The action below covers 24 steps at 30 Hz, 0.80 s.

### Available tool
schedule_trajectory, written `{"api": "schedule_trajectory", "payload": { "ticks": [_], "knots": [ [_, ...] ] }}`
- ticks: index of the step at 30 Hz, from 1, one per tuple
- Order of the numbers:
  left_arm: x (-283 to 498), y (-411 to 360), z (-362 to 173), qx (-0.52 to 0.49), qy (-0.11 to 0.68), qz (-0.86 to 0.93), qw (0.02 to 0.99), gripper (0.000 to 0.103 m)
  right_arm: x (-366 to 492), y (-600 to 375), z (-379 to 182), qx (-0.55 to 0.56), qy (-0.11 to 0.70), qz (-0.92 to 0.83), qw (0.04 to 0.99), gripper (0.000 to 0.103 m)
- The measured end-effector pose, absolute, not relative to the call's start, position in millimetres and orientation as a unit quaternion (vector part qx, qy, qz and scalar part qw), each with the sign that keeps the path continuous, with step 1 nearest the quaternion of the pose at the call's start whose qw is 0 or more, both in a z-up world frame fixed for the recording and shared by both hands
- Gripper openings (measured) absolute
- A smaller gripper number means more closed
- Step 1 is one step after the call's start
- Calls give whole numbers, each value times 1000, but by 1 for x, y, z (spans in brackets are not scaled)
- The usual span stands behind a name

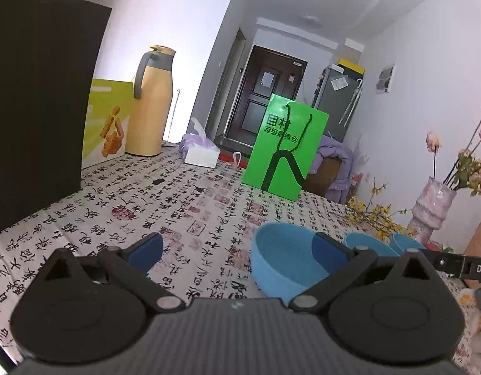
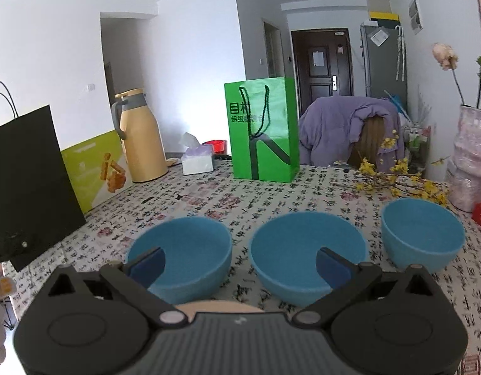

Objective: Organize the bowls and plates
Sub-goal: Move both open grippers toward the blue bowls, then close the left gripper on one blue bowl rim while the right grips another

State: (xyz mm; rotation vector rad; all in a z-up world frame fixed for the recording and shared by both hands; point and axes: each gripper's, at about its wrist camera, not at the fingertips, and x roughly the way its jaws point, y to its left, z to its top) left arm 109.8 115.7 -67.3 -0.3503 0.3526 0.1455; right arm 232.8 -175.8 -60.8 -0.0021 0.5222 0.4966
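Note:
Three empty blue bowls stand in a row on the calligraphy-print tablecloth in the right wrist view: left bowl, middle bowl, right bowl. My right gripper is open, one fingertip in front of the left bowl and the other in front of the middle bowl, holding nothing. My left gripper is also open and empty. Its right finger overlaps the nearest blue bowl, and two more bowls trail off to the right. A beige rounded edge peeks out under the right gripper; what it is I cannot tell.
A green paper bag stands mid-table, a tan thermos, a tissue box and a yellow-green box at the back left. A black bag stands at the left. A pink vase with flowers and yellow sprigs stands right.

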Motion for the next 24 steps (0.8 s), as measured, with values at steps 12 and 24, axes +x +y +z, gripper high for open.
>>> {"api": "schedule_trajectory", "payload": {
  "ticks": [12,24],
  "knots": [
    [101,131,-63,-199,180,86,959,103,261,-148,-32,-28,279,284,917,103],
    [120,126,-48,-212,206,92,951,103,287,-129,-22,-44,293,310,903,103]
  ]
}}
